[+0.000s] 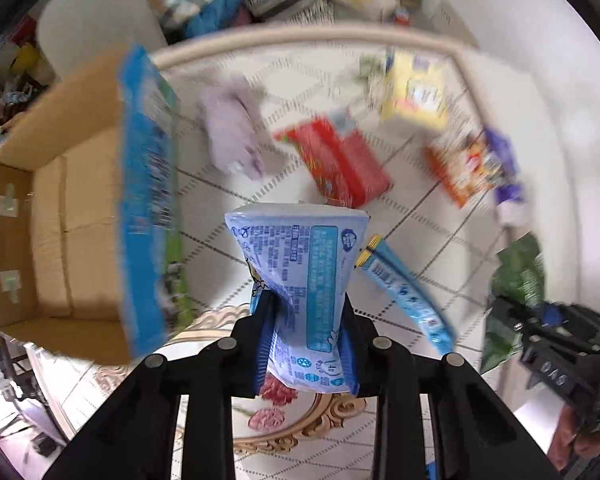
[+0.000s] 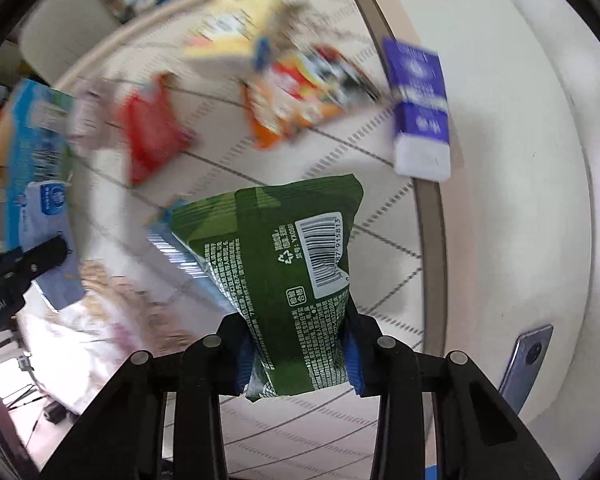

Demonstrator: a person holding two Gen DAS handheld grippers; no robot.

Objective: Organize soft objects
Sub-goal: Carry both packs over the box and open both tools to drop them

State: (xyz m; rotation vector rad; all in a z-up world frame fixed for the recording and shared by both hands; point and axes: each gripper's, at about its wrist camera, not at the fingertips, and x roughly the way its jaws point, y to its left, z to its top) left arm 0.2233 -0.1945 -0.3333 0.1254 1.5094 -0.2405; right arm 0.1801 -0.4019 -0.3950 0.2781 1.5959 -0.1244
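Note:
My left gripper is shut on a pale blue wipes pack and holds it above the table. My right gripper is shut on a green snack packet, also lifted; that packet shows in the left wrist view too. On the table lie a red packet, a lilac soft pack, an orange snack bag, a yellow packet, a purple tissue pack and a thin blue sachet. The views are motion-blurred.
An open cardboard box stands at the left with a blue carton against its near wall. The table has a raised rim and a patterned cloth. A phone lies at the right edge.

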